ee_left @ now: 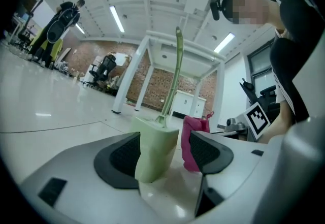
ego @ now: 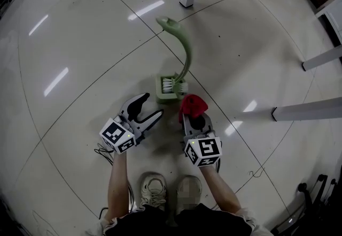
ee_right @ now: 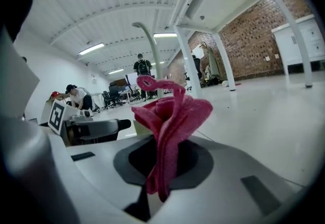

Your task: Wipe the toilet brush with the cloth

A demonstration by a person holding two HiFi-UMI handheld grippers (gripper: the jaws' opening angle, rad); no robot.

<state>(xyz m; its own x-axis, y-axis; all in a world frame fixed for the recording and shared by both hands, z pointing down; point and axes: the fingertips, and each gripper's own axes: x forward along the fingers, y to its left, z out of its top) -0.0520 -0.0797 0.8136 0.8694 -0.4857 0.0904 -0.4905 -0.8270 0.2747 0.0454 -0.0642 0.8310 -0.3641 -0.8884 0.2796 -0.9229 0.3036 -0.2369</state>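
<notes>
Brush (ego: 180, 50) stands upright in a green holder (ego: 170, 97) on the floor (ego: 80, 42), just ahead of both grippers. White bristles show over the holder rim in the head view only; in the left gripper view the holder wall hides them.

Left gripper (ego: 152, 105): fingers (ee_left: 118, 159) wide apart, gripping nothing. Its own view has the holder framed in the gap, close to the left pad; contact cannot be made out. The head view puts the fingertips just short of the holder.

Right gripper (ego: 193, 118): fingers (ee_right: 198, 159) closed on a red cloth (ee_right: 170, 116), which is pinched near its lower edge and bunches up above them. The cloth sits just beside the holder; touching or not is unclear. In the right gripper view the cloth covers most of the holder, and only the curved handle rises behind it.
</notes>
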